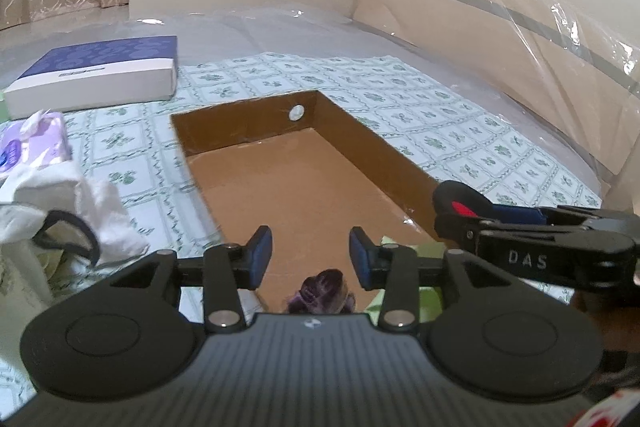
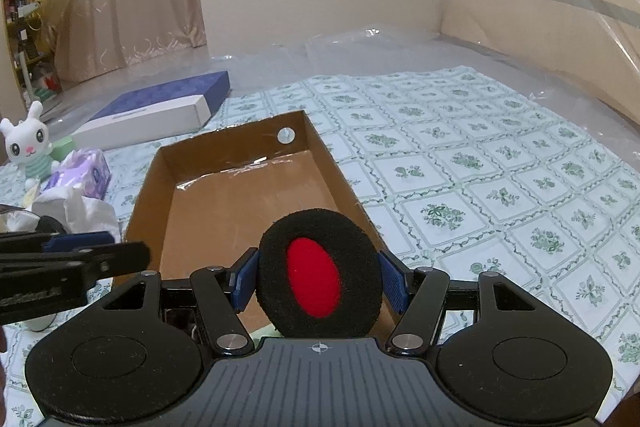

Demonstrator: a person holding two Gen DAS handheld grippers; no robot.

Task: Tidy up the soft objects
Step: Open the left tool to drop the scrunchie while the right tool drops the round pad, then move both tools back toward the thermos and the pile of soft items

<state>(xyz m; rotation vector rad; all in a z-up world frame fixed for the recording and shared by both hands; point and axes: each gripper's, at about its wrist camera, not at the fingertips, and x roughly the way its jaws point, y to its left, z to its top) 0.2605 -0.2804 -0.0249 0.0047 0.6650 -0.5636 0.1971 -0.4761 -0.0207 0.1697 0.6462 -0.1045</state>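
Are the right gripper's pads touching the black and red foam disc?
Touching. In the right wrist view both blue pads press the sides of the black and red foam disc, held in the right gripper above the cardboard box.

Each handheld gripper is matte black plastic: a ribbed dark-grey top plate with a small white crosshair mark, flanked by two round disc housings. Silver pivot screws pin the linkage arms of the left gripper (image 1: 310,259) and the right gripper (image 2: 319,279), whose fingers carry textured blue rubber pads (image 1: 262,255) (the right gripper's side reads "DAS" in pale letters).
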